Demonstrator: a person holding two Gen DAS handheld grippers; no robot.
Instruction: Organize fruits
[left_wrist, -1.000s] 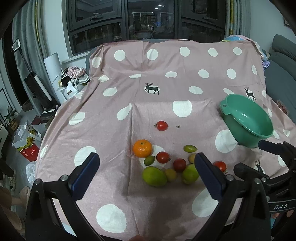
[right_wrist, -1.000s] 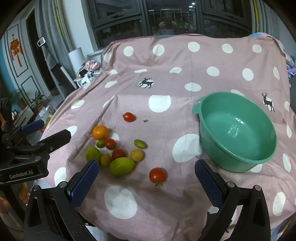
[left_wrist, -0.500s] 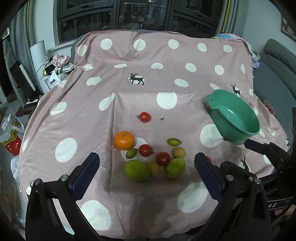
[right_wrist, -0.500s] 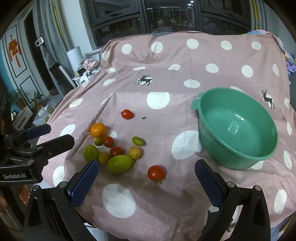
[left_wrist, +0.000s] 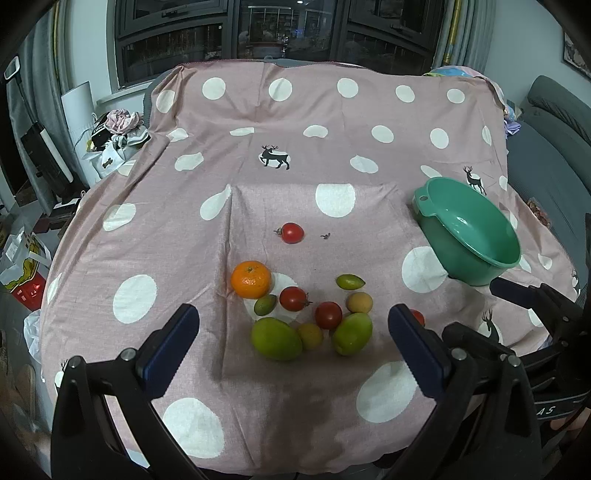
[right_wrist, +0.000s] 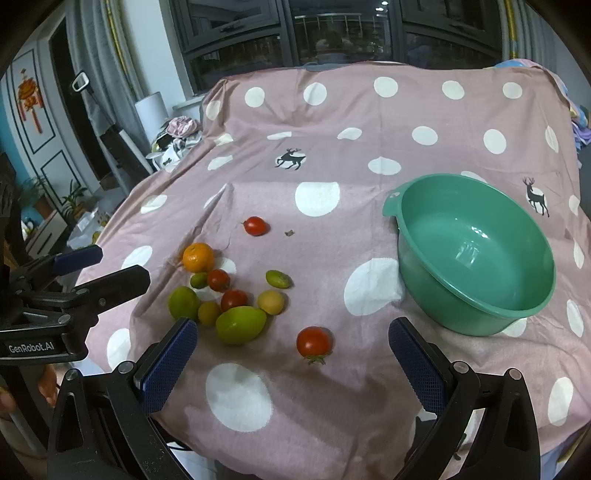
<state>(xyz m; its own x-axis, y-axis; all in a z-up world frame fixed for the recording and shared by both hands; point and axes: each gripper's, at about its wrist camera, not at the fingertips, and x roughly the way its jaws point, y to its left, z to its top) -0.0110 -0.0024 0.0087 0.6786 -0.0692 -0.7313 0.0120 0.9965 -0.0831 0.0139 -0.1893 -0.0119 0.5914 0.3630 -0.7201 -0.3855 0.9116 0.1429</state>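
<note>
I am working in a lived-in home, a sitting room at night. Straight ahead of my jaws the table (left_wrist: 184, 229) wears a pink polka-dot cloth (left_wrist: 332, 122) printed with small deer, and beyond it dark window panes (left_wrist: 280, 29) reflect indoor lights between hanging curtains (right_wrist: 99, 62). Far out to the right of the left jaws sits a grey sofa (left_wrist: 546, 147). Off to the left of the right jaws I see a red hanging ornament (right_wrist: 29, 103), potted plants (right_wrist: 74, 199) and a heap of clothes (right_wrist: 181, 127).
</note>
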